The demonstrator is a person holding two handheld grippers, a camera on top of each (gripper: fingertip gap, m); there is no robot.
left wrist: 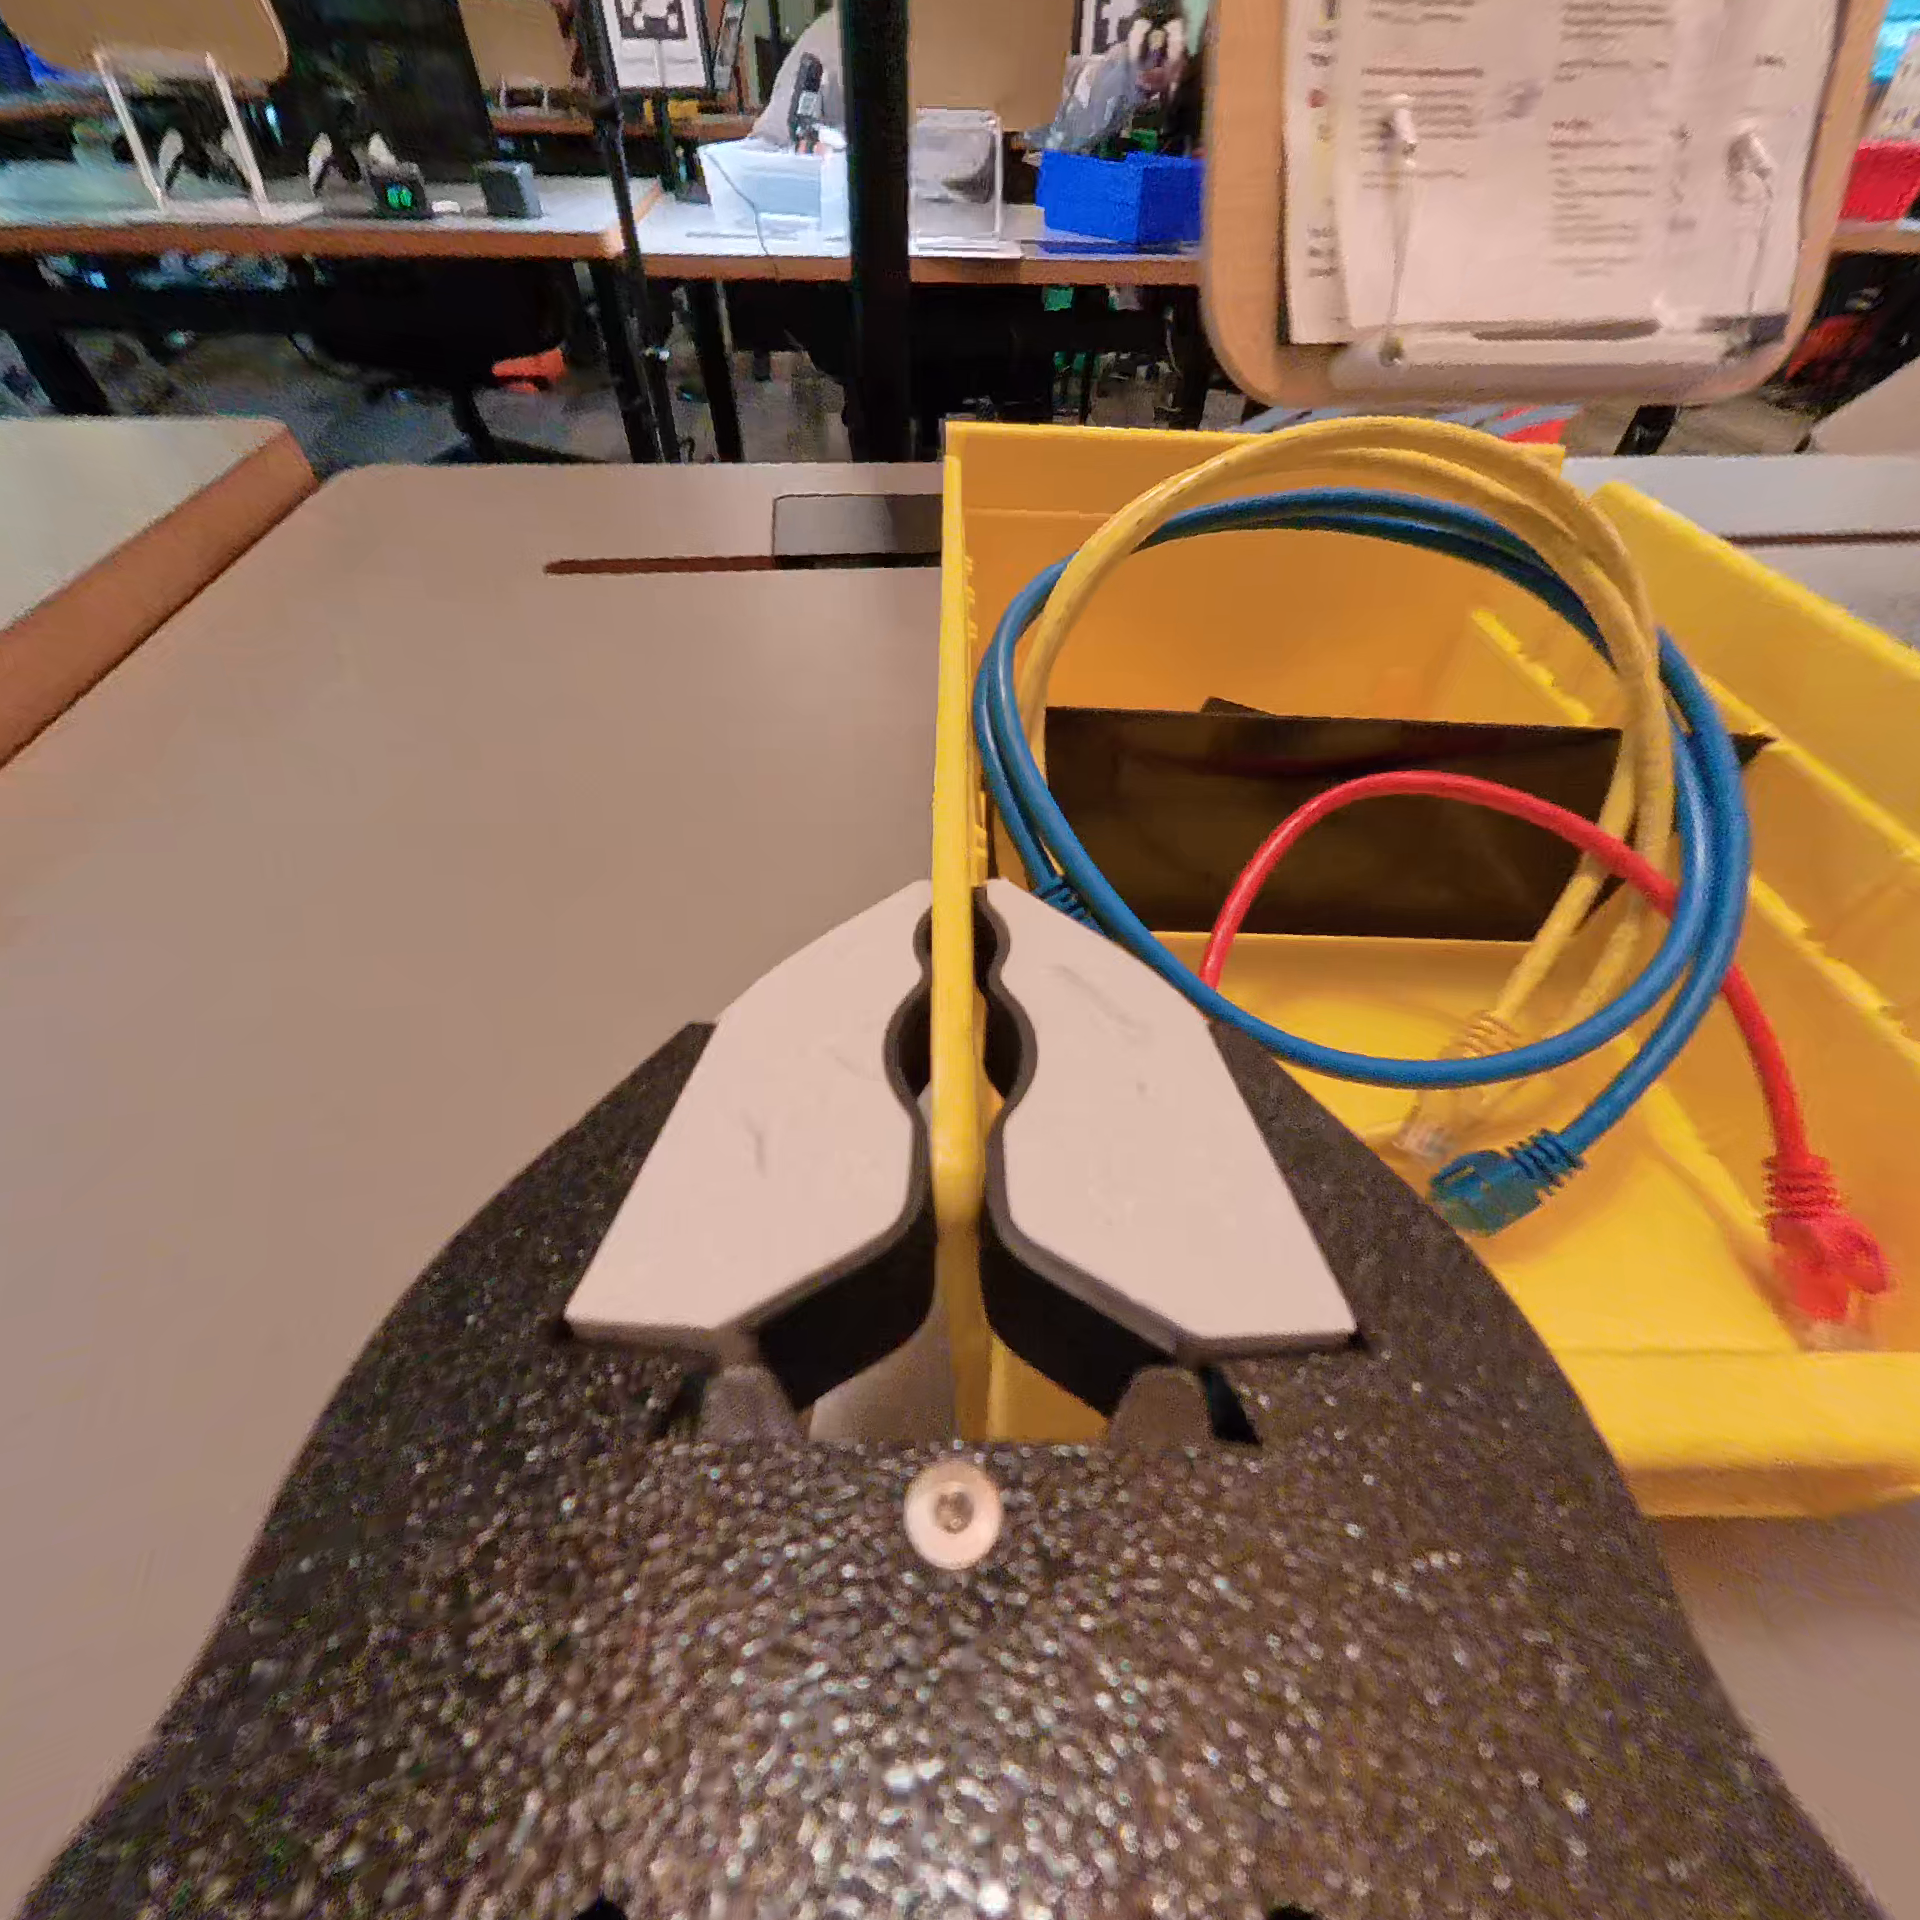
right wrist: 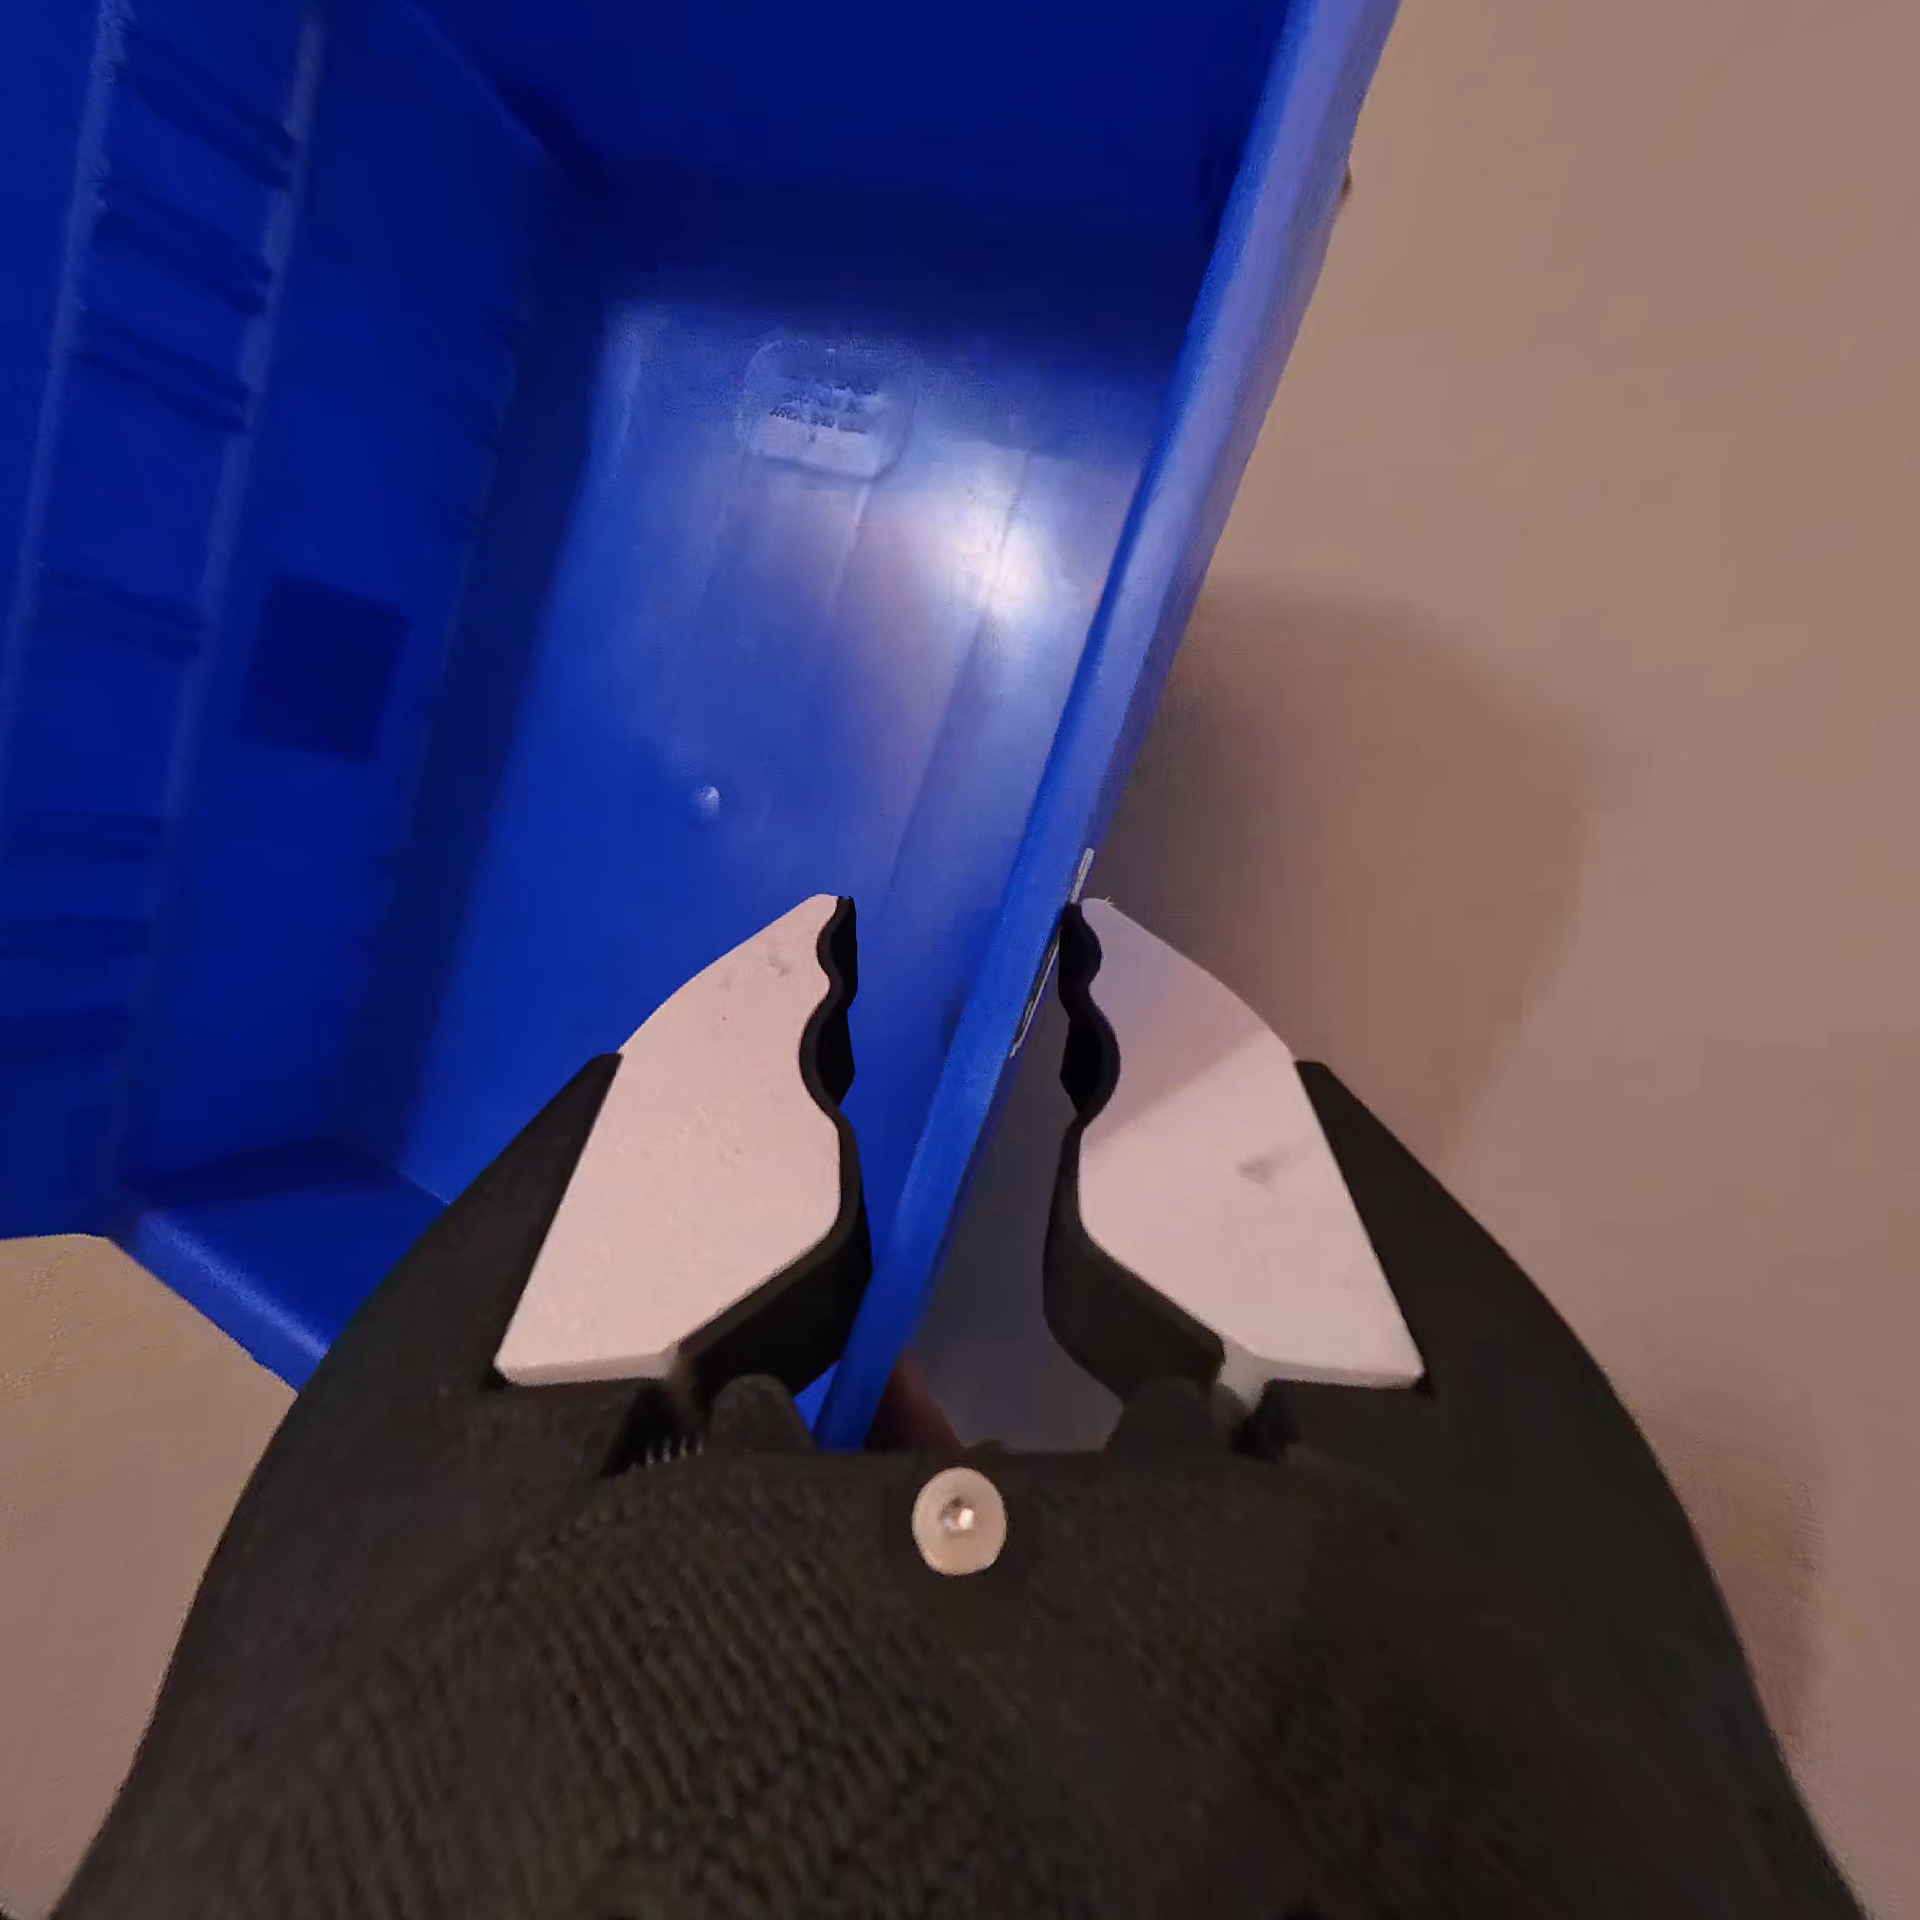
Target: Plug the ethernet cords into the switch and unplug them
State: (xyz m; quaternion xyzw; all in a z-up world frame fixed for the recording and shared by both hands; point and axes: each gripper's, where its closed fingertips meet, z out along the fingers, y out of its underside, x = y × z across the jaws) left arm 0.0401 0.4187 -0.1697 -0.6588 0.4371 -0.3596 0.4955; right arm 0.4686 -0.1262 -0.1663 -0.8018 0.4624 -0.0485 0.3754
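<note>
Left tongs (left wrist: 954, 914) pinch my yellow bin's wall (left wrist: 951, 1039), steadying its cords (left wrist: 1351, 790); right tongs (right wrist: 956, 925) straddle the blue bin's wall (right wrist: 1143, 644), not yet closed.

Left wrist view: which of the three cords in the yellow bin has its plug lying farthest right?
The red cord. Its plug lies by the bin's right wall, beyond the blue cord plug and the yellow cord plug in the yellow bin.

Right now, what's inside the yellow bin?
The yellow bin holds coiled blue, yellow and red cords, plus a black panel. Whatever lies behind or under that panel is hidden.
</note>
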